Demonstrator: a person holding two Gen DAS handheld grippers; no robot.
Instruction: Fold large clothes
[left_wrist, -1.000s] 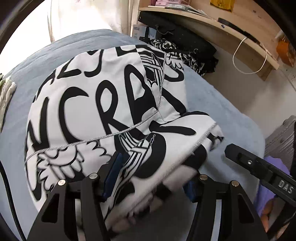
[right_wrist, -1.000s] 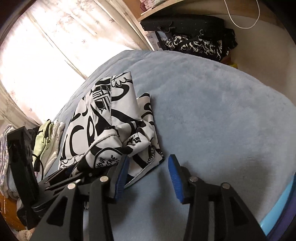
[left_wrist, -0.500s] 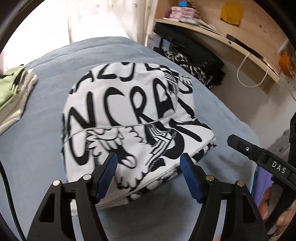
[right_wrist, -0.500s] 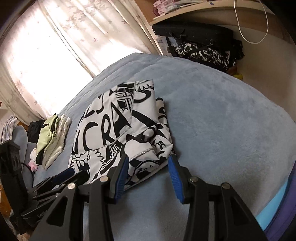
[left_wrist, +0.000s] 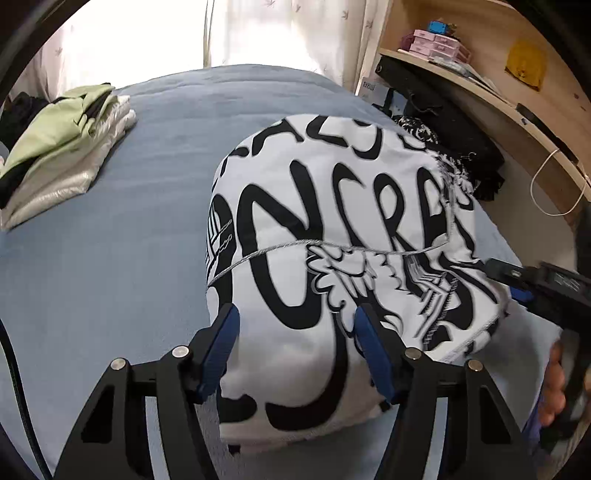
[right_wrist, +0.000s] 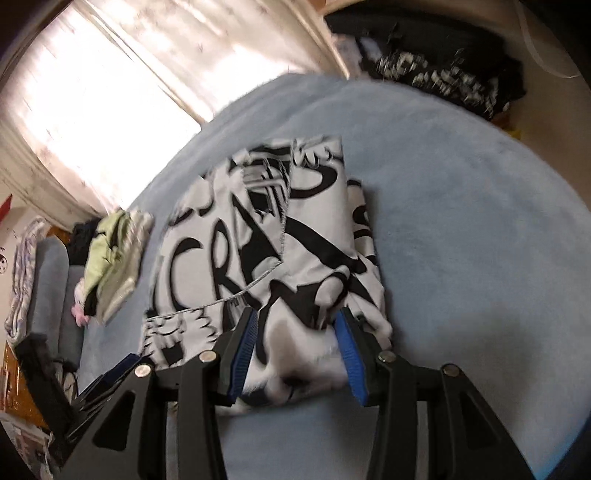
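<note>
Left claw (left_wrist: 295, 347) sits low at the near edge of the folded garment (left_wrist: 343, 236), jaws apart, blue pads on either side of the front fold; cloth bulges up between them, not pinched. Whether the pads touch the fabric is hard to tell. Right claw (right_wrist: 295, 350) is at the same near edge further along, jaws also apart, straddling a rumpled hump of the cloth, no clamp visible. Right-wrist view is motion-blurred.

Garment is white with big black lettering and cartoon print, a grey stitched seam running across the top layer. It lies folded into a thick, roughly rectangular bundle on the blue bed cover (left_wrist: 122, 258), several layers stacked, right edge showing a lower layer sticking out a bit. In the left-wrist view the right claw comes in from the right side, its tip against the bundle's right edge, person's fingers (left_wrist: 554, 384) behind it.

Further out: small stack of folded clothes (left_wrist: 62, 147), pale green on top of white, well apart from the bundle toward the window side of the bed. Bright curtains (right_wrist: 110, 96) behind. Wooden shelf (left_wrist: 491, 96) on the far right with pink boxes, black bag and a black-and-white patterned cloth (right_wrist: 436, 77) piled beneath it beside the bed.
</note>
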